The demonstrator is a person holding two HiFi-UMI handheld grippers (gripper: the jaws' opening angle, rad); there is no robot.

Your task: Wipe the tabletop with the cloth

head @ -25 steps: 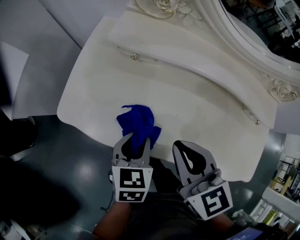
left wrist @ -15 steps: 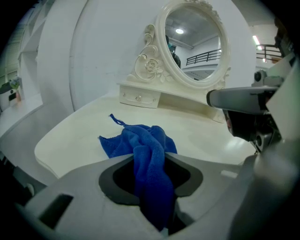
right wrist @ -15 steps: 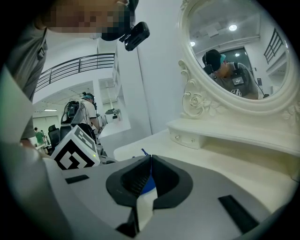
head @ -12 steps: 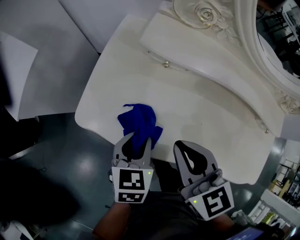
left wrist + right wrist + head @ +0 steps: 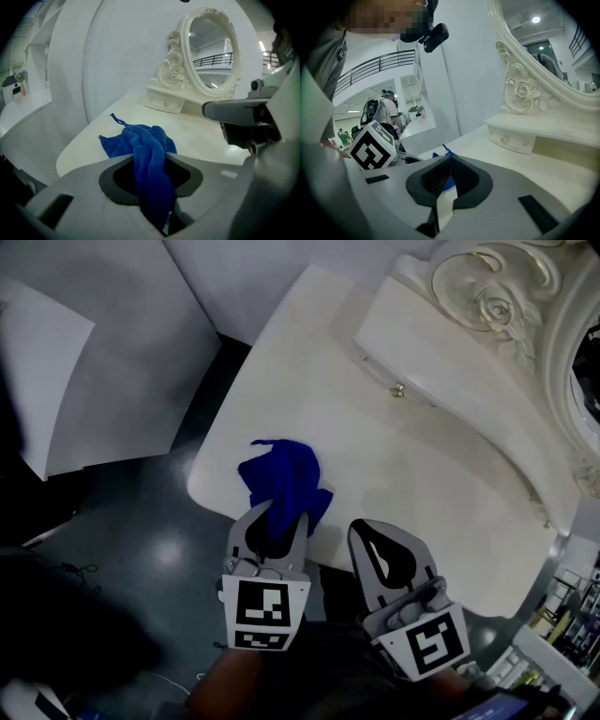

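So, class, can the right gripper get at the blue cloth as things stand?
Probably yes: the right gripper sits beside the blue cloth with only bare tabletop between, though its jaws are shut and the left gripper clamps the cloth.

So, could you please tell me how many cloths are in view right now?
1. The blue cloth lies bunched near the front edge of the tabletop, one end pinched in the left claw. No other shows, though part of the tabletop is out of frame.
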